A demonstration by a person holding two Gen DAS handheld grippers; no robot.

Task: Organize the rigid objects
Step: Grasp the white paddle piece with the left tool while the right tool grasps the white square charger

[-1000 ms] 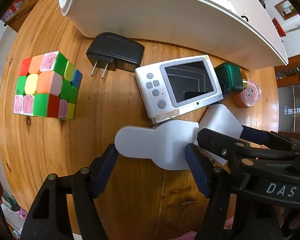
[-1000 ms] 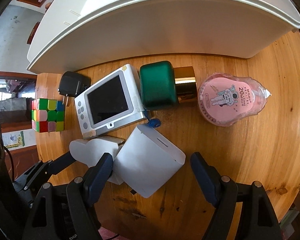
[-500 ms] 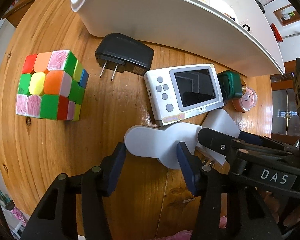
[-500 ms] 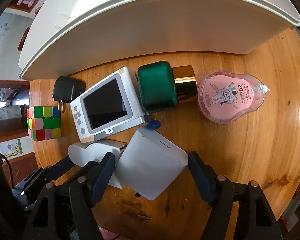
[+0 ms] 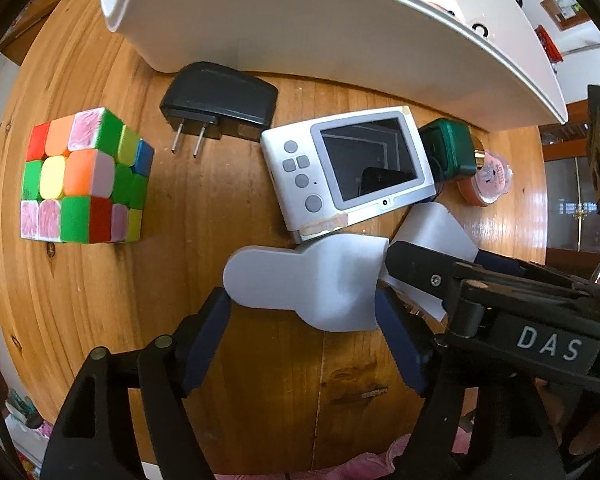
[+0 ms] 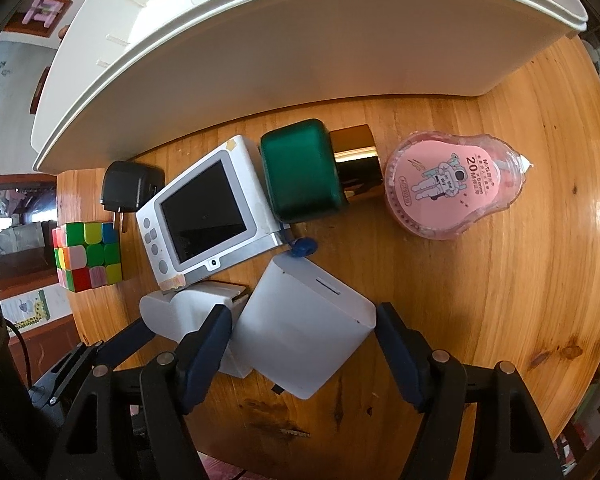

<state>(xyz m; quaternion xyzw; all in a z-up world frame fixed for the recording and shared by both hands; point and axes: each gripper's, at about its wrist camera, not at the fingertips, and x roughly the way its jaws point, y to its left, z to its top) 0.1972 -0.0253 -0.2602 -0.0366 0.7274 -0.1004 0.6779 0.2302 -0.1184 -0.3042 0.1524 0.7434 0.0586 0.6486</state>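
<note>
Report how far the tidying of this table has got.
Done: a few items show inside the white bin. In hand: left hand-held gripper, jaws opening, straddles a white flat gadget; right hand-held gripper brackets the white box. Left: cube, black plug, camera, green bottle, pink tape.

White bin (image 6: 300, 52) blocks behind; right tabletop (image 6: 520, 280) free.

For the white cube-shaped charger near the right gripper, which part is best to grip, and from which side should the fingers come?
Grip the white cube charger across its two flat opposite side faces, coming from above. It lies flat on the wooden table, and the right gripper already points down with one finger on each side. The faces are parallel and smooth, so probably a firm, centred squeeze holds best.
</note>
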